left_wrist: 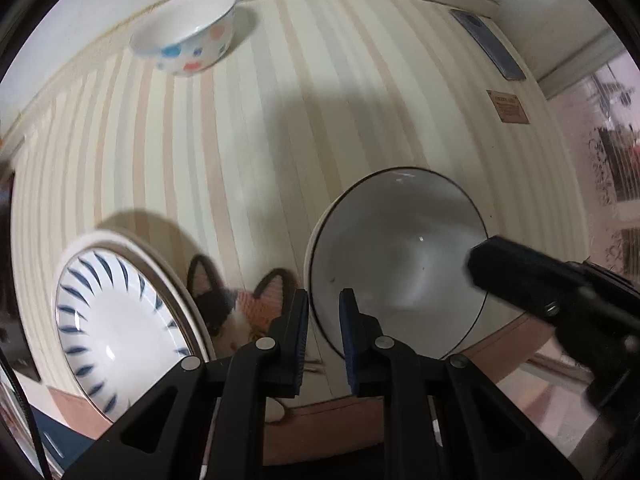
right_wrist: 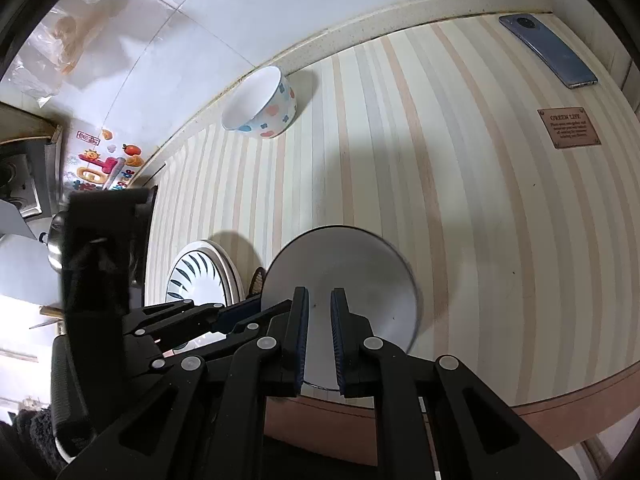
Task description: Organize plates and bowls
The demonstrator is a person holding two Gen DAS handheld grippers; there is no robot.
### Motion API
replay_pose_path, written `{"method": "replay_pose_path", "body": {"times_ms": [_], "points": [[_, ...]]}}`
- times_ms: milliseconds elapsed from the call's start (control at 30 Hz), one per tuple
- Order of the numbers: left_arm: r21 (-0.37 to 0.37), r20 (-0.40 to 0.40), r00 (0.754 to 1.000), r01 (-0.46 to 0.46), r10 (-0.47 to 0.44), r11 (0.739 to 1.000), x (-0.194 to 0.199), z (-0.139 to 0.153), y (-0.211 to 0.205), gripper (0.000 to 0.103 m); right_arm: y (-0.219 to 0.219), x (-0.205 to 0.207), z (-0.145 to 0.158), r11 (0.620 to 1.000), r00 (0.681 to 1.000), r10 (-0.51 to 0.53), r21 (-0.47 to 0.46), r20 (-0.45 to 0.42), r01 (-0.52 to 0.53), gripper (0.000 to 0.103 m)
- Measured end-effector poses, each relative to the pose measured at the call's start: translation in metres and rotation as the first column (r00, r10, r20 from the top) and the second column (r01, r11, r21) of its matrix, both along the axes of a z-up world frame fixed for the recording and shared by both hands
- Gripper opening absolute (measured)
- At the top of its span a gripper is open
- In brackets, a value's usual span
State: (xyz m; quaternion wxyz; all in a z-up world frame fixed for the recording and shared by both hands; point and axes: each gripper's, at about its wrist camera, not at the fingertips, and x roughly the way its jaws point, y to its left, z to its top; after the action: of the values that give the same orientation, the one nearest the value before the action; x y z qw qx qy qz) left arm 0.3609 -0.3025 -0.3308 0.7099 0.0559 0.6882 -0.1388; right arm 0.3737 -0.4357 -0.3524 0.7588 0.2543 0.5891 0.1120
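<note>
A plain white bowl with a dark rim (left_wrist: 400, 264) sits near the table's front edge; it also shows in the right wrist view (right_wrist: 340, 268). My left gripper (left_wrist: 323, 320) has its jaws either side of the bowl's left rim, a small gap showing. My right gripper (right_wrist: 319, 320) is over the same bowl, its jaws narrowly apart with nothing clearly between them. A white plate with blue dashes (left_wrist: 108, 320) lies to the left, stacked on another plate (right_wrist: 200, 276). A spotted bowl (left_wrist: 188, 32) stands at the far edge (right_wrist: 262, 104).
A cat-face mat (left_wrist: 236, 304) lies between the plate and the white bowl. A blue phone (right_wrist: 548, 50) and a small brown label (right_wrist: 568, 127) lie at the far right of the striped table (right_wrist: 400, 160). A stove and pot (right_wrist: 54, 244) are on the left.
</note>
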Motion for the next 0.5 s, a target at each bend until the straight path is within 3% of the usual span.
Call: {"method": "replay_pose_path", "body": {"times_ms": [167, 233, 300, 333, 500], "points": [[-0.046, 0.029, 0.999, -0.031, 0.032, 0.998, 0.004, 0.03, 0.017, 0.015, -0.025, 0.005, 0.004, 0.995, 0.998, -0.049, 0.082, -0.031, 0.051, 0.014], [-0.067, 0.066, 0.995, -0.064, 0.069, 0.996, 0.018, 0.047, 0.03, 0.018, -0.037, 0.012, 0.004, 0.991, 0.996, -0.072, 0.107, -0.058, 0.078, 0.021], [-0.076, 0.12, 0.985, -0.119, 0.127, 0.99, 0.041, 0.059, 0.048, 0.027, -0.047, 0.029, 0.006, 0.986, 0.994, -0.093, 0.134, -0.053, 0.099, 0.041], [-0.068, 0.142, 0.977, -0.15, 0.158, 0.986, 0.055, 0.061, 0.057, 0.029, -0.049, 0.038, 0.007, 0.985, 0.994, -0.095, 0.137, -0.051, 0.101, 0.044], [-0.095, 0.132, 0.93, -0.333, 0.344, 0.938, 0.133, 0.046, 0.103, 0.03, -0.034, 0.114, 0.008, 0.987, 0.998, -0.061, 0.15, -0.015, 0.063, 0.044]]}}
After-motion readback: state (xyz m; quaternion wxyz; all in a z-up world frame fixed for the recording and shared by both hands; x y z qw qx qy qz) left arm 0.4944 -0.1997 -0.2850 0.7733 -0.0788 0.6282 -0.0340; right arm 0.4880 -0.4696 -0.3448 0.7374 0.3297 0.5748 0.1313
